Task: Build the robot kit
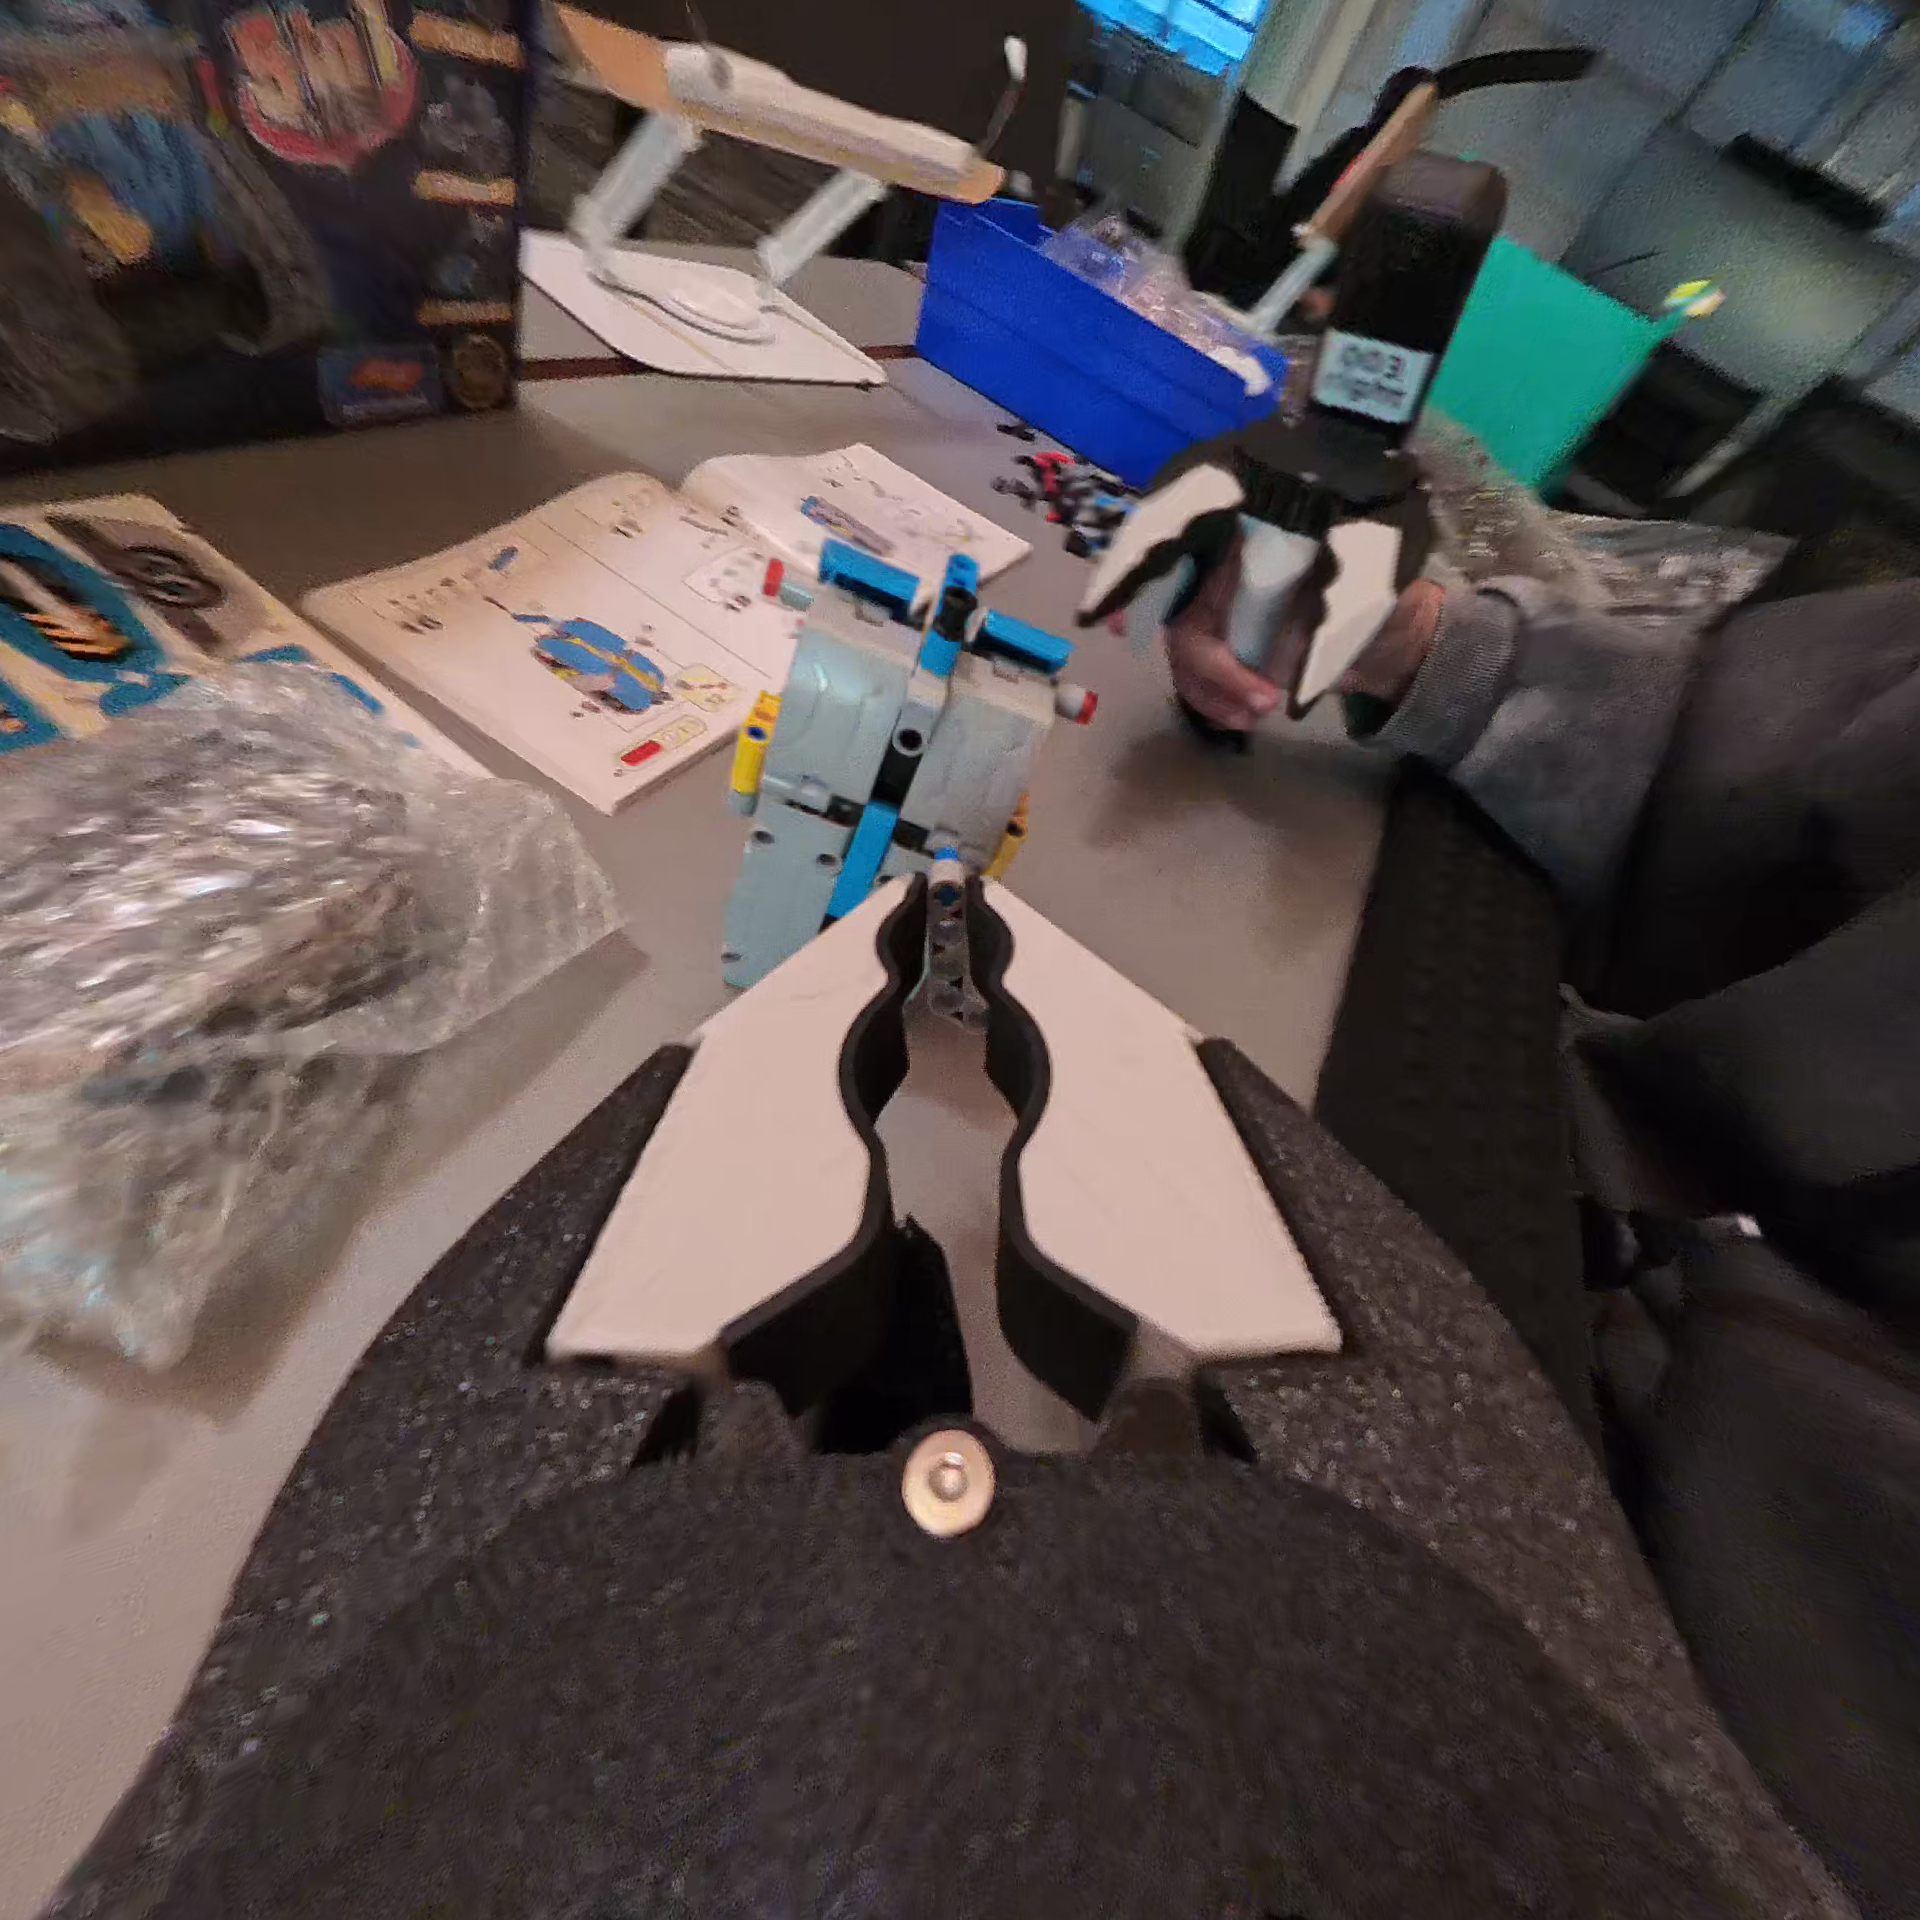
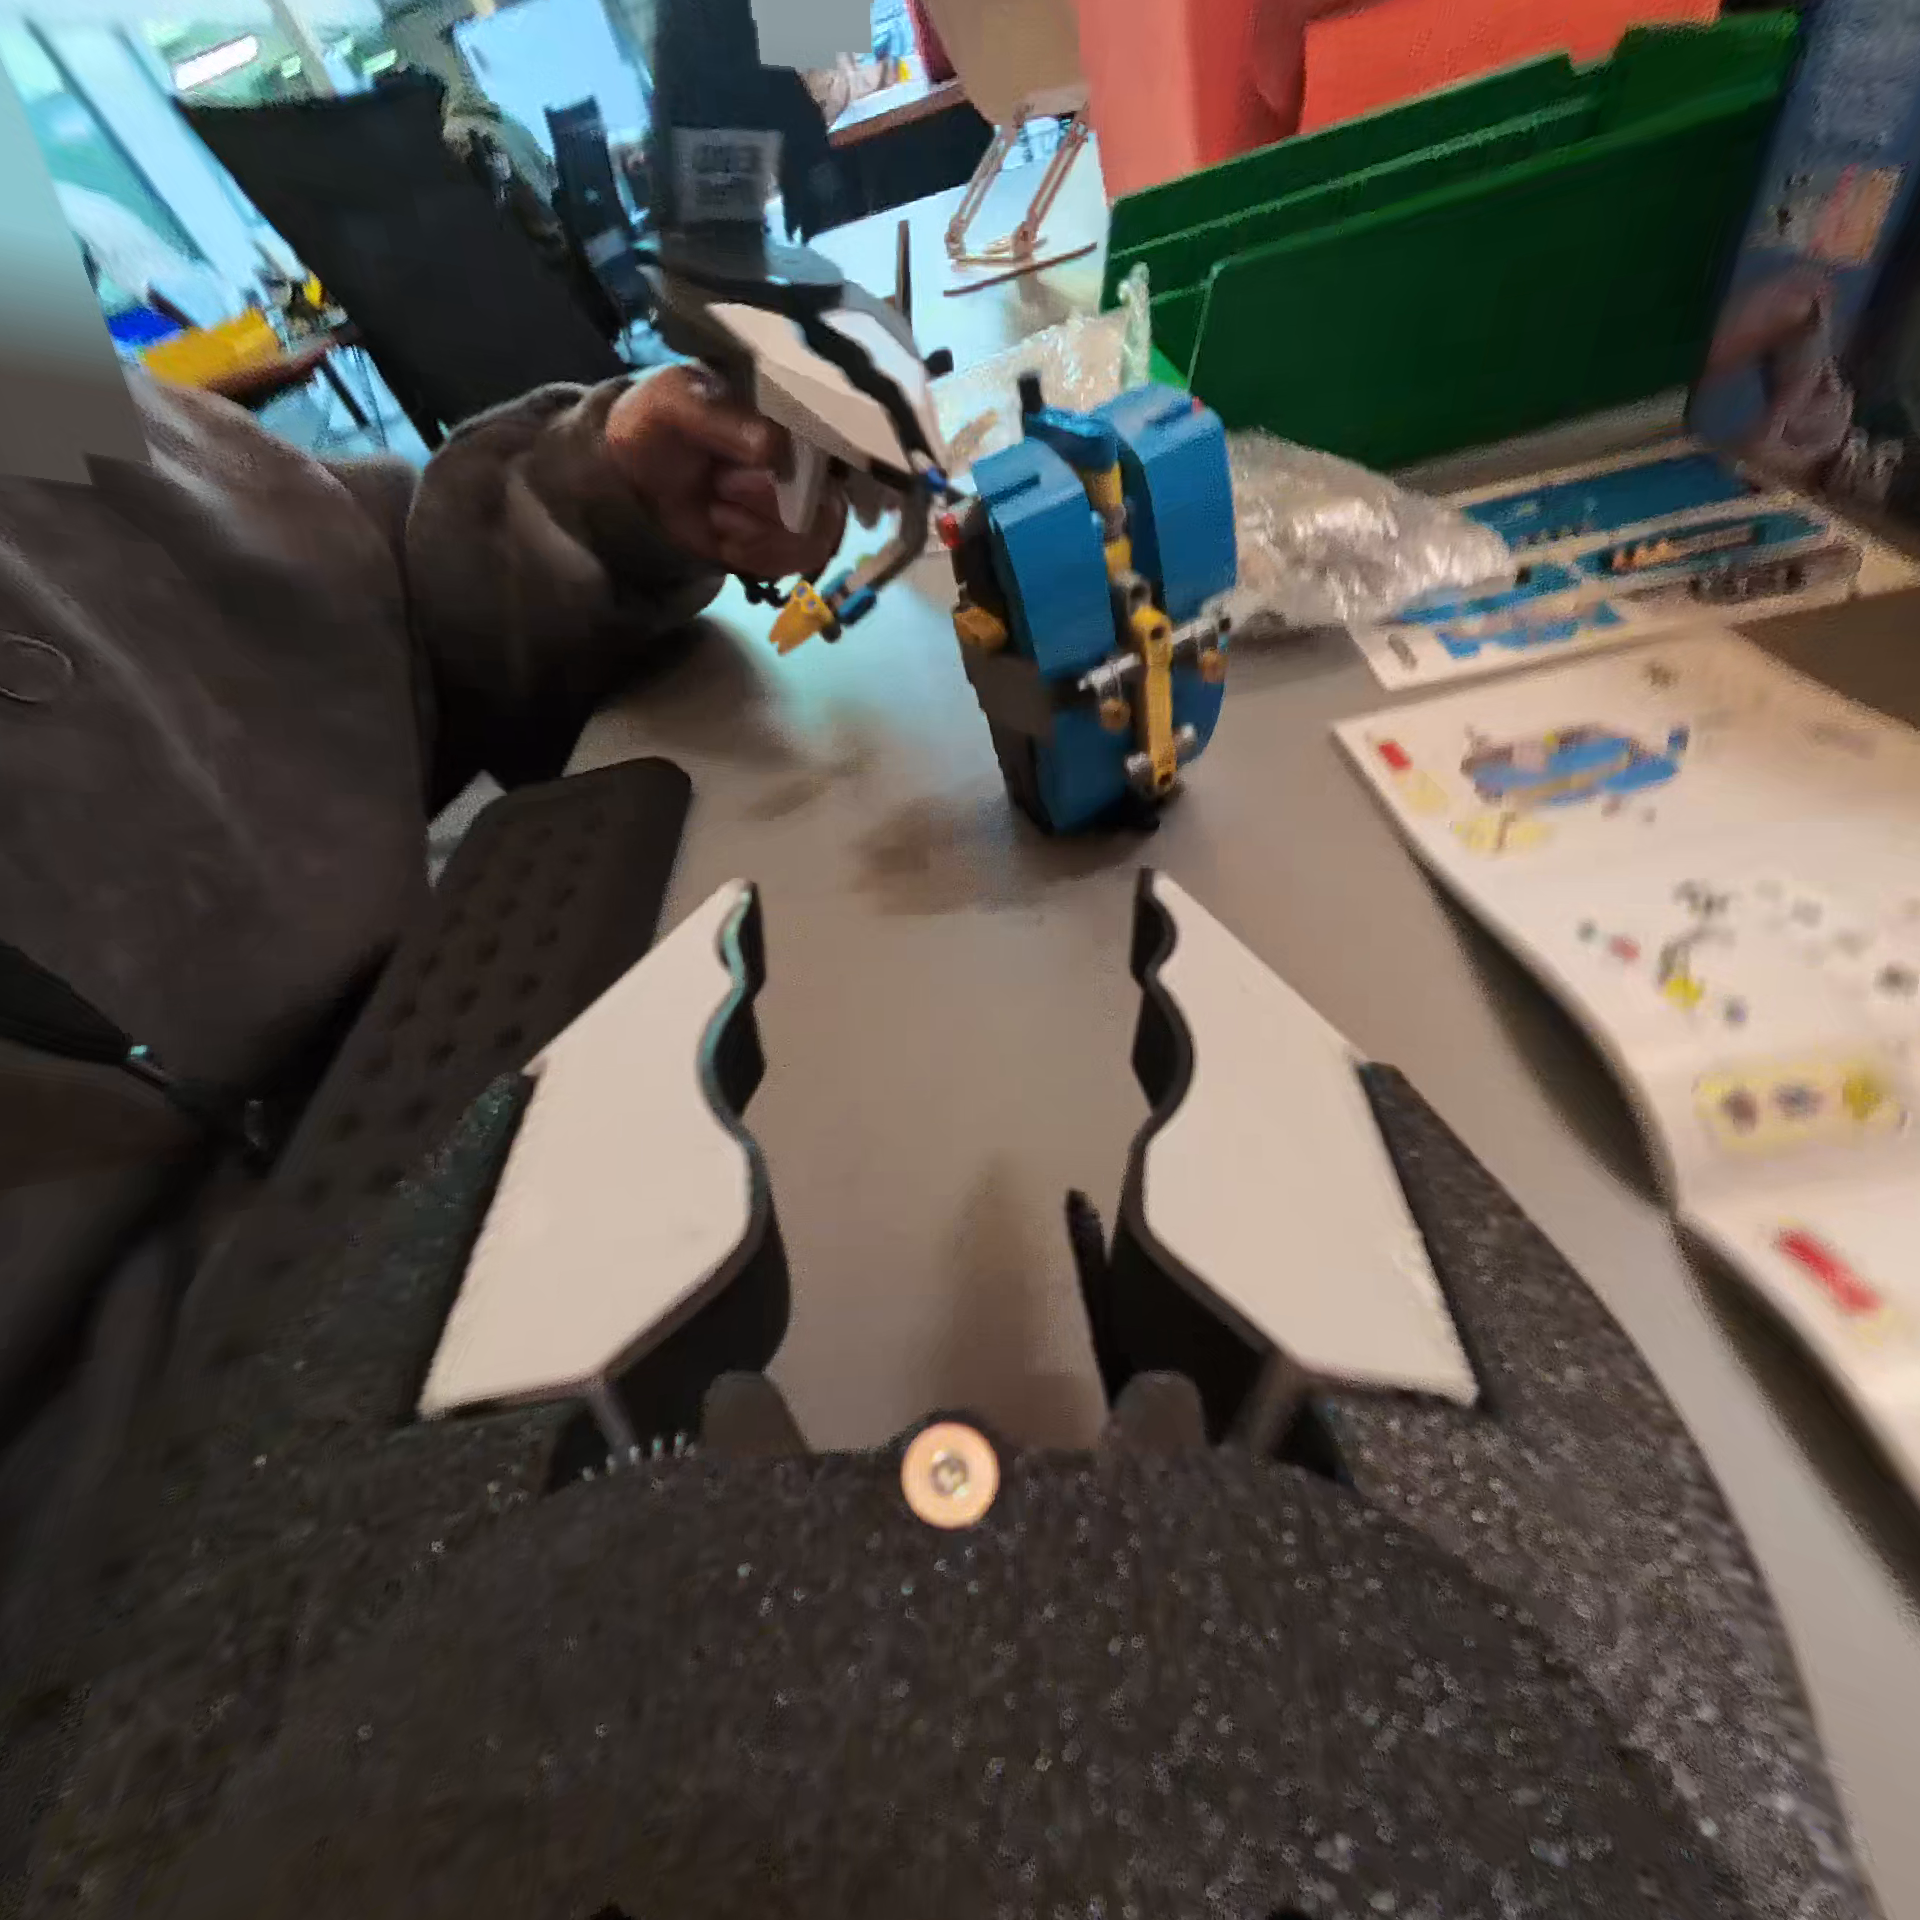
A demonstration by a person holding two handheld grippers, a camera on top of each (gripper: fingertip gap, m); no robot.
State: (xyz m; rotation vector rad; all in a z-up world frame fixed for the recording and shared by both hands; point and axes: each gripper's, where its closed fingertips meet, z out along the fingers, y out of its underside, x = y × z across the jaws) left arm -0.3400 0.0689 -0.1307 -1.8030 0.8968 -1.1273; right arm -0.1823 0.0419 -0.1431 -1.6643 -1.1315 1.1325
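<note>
Studded brick model (image 1: 883, 748) upright; left tool (image 1: 943, 883) pinching holed grey beam (image 1: 945, 961).

White fingers (image 1: 758, 1143), black foam body, grey sleeve (image 2: 312, 582)

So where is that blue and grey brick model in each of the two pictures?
Left wrist view: the brick model stands at centre, just beyond the left gripper.
Right wrist view: the model stands above centre, beyond the open right gripper.
Shared landmark: the open instruction booklet lying on the table beside it.
</note>
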